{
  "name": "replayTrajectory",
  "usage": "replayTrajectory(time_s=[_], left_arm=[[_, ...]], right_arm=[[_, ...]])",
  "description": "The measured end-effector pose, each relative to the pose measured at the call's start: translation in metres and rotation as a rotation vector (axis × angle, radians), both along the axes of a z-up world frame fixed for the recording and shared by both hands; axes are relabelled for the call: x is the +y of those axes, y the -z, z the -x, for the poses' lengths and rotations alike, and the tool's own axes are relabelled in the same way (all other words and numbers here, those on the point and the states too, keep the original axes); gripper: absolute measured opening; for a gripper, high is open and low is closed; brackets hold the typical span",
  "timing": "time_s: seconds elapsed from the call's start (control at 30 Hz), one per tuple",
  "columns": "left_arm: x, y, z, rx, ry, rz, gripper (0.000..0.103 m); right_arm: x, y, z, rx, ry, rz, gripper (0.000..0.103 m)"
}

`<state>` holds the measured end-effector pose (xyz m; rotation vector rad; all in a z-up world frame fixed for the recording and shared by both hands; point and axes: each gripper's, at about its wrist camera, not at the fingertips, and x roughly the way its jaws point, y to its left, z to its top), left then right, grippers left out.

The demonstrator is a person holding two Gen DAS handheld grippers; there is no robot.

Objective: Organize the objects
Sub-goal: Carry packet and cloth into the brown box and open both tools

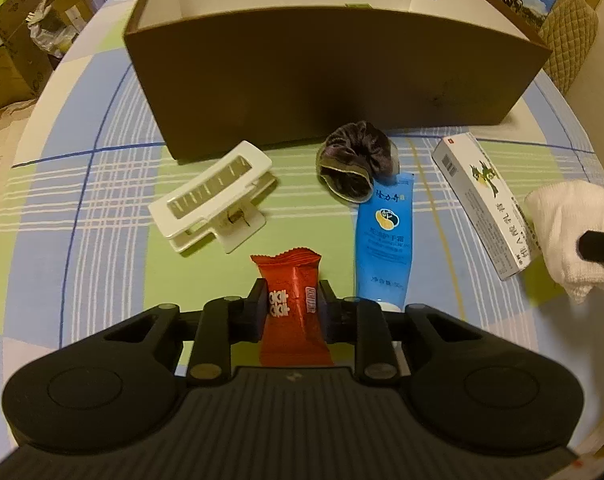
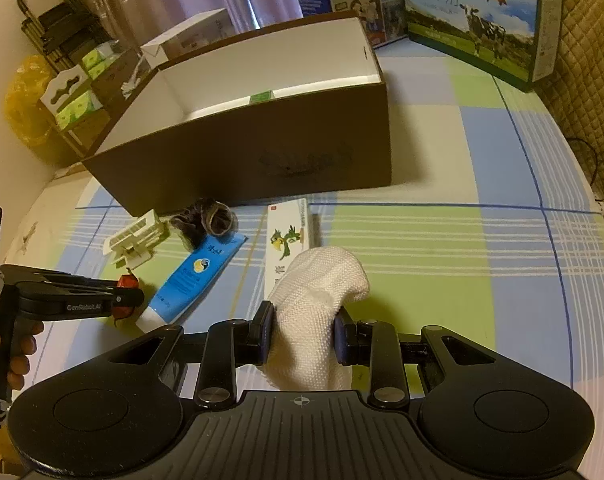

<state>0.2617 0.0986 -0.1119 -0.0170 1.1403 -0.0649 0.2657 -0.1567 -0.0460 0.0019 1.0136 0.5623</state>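
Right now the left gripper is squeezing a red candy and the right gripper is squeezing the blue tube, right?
Not quite. The right gripper is squeezing a white cloth, as the right wrist view shows; the blue tube lies free on the table. The left gripper does squeeze the red candy.

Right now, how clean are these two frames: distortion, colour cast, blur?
Left wrist view: fisheye bows the brown box, dark vignette in corners, warm dim cast, red candy packet sharp. Right wrist view: same curvature and cast; white cloth textured and crisp, background clutter softer.
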Motion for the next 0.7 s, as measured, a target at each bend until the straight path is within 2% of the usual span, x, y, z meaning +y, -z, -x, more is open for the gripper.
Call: replayTrajectory(time_s=[0.33,0.7], left_arm=[[0.019,-0.021,0.019,-0.043,-0.051,0.024,0.019],[0.022,-0.067,0.022,-0.138,-0.074,0.032,0.019]], right_arm=[[-0.002,-0.011,-0.003,-0.017,-0.018,-0.032,0.027],[-0.002,-0.032,-0.018,-0.074,-0.041,-0.054,0.027]])
